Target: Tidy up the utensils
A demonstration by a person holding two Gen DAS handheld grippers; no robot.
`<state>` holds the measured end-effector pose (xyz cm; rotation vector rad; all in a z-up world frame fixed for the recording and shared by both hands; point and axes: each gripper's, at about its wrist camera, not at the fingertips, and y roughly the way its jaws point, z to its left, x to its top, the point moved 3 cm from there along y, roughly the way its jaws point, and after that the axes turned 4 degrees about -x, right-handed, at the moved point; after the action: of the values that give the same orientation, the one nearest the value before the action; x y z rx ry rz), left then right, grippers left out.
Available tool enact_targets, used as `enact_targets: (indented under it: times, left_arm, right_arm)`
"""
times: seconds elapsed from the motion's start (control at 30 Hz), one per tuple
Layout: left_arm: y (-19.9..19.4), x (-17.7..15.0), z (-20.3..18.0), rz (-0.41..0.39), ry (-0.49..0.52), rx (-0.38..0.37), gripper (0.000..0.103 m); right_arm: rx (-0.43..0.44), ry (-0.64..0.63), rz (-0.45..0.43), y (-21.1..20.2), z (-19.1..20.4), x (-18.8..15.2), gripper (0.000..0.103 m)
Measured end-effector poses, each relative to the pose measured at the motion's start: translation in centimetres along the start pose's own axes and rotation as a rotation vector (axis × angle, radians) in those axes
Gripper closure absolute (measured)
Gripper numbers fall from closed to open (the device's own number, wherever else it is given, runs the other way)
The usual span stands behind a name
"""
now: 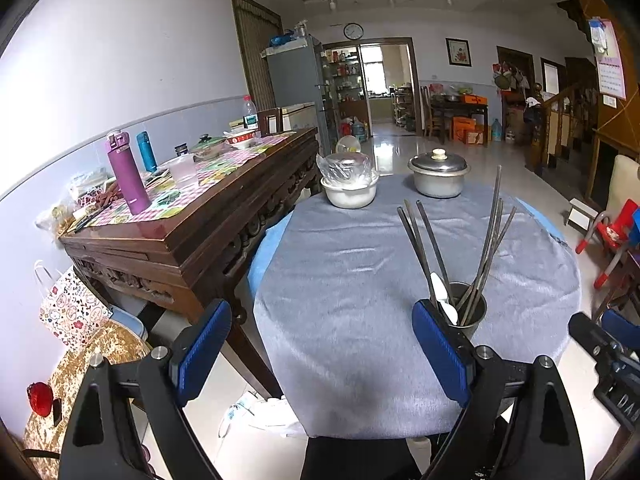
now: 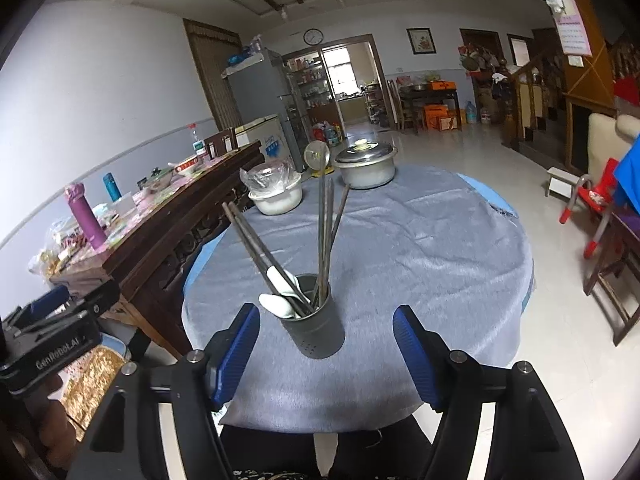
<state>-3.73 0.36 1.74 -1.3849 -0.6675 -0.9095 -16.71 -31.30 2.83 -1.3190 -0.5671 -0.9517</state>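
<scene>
A round tabletop (image 2: 440, 248) draped in grey cloth fills the middle of both views. Near its front edge stands a dark metal utensil holder (image 2: 316, 326), upright, with long dark chopsticks (image 2: 326, 236) fanning out of it and white spoons (image 2: 280, 300) leaning over its left rim. In the right wrist view the holder sits low in the centre, between the blue pads of the right gripper (image 2: 326, 350), whose jaws are spread with clear gaps on either side of it. In the left wrist view the left gripper (image 1: 322, 354) has its jaws spread wide over bare cloth, and the holder stands just behind the right-hand pad. At the far edge sit a lidded metal pot (image 1: 439, 178) and a white basin (image 1: 351, 192) holding a bag-wrapped bowl. A carved wooden side table (image 1: 192, 220) fills the left.
</scene>
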Motion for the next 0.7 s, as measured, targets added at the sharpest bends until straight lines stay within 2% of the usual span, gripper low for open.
enact_targets:
  times: [0.13,0.7]
  left_arm:
    - [-0.3,-0.2,0.4,-0.009,-0.027,0.003,0.011]
    - [-0.4,-1.0,1.2,-0.009,-0.042,0.008,0.011]
  right_arm:
    - [-0.001,-0.04,-0.012,-0.3,1.2,-0.4,0.03]
    - [-0.028,-0.019,-0.032,-0.7,1.5,-0.5,0.029]
